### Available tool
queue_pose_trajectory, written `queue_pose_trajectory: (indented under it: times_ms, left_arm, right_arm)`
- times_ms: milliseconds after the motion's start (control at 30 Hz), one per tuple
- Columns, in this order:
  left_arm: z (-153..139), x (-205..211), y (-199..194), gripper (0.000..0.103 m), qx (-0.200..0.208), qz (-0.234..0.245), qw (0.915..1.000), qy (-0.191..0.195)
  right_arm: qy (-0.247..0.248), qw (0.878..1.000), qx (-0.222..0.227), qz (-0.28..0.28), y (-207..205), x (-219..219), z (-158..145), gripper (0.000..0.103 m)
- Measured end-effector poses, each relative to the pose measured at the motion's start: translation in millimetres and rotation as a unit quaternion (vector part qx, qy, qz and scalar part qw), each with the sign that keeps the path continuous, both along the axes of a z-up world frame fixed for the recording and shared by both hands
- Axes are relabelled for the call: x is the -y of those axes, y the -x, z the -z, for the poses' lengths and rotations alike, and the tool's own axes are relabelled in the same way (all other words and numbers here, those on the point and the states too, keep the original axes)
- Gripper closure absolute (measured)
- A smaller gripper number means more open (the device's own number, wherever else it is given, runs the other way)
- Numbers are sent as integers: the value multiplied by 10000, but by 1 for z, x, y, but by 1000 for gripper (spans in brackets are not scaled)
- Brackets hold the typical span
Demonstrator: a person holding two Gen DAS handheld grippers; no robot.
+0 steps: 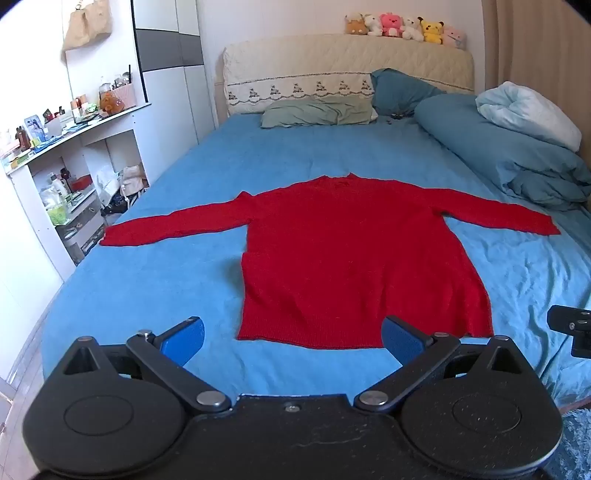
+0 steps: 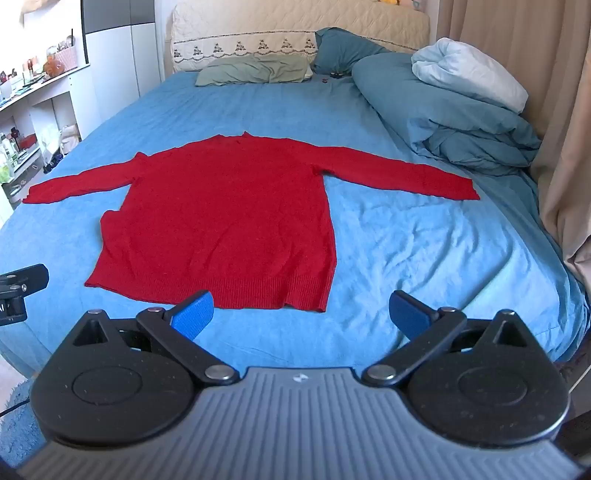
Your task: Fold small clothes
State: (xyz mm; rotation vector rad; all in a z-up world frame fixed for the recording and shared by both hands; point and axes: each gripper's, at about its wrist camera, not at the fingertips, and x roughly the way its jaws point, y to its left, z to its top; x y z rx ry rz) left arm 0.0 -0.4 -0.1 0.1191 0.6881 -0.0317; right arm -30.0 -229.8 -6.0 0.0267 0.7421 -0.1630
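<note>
A red long-sleeved sweater (image 1: pixel 351 251) lies flat on the blue bed sheet (image 1: pixel 177 258), sleeves spread to both sides, hem toward me. It also shows in the right wrist view (image 2: pixel 229 221). My left gripper (image 1: pixel 293 339) is open and empty, hovering just short of the hem's middle. My right gripper (image 2: pixel 301 314) is open and empty, just short of the hem's right corner. Part of the right gripper shows at the right edge of the left wrist view (image 1: pixel 576 332), and part of the left gripper at the left edge of the right wrist view (image 2: pixel 18 291).
A rolled blue duvet (image 1: pixel 517 147) with a white pillow lies along the bed's right side. Pillows (image 1: pixel 317 110) lie against the headboard, with plush toys (image 1: pixel 406 27) on top. White cluttered shelves (image 1: pixel 66 166) stand left of the bed. A curtain (image 2: pixel 554 110) hangs at the right.
</note>
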Motion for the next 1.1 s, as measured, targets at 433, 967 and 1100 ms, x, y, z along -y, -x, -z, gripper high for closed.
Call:
queue_pose_trajectory:
  times_ms: [433, 967, 1100]
  left_arm:
    - [-3, -5, 5, 0, 79, 34, 9999, 83]
    - [-5, -5, 7, 0, 116, 53, 9999, 109]
    - [-5, -6, 8, 0, 117, 41, 9999, 108]
  right_arm:
    - [-17, 10000, -3, -2, 1, 2, -1, 0]
    - [-7, 10000, 10, -4, 3, 3, -2, 0]
    - [12, 10000, 5, -3, 3, 2, -2, 0]
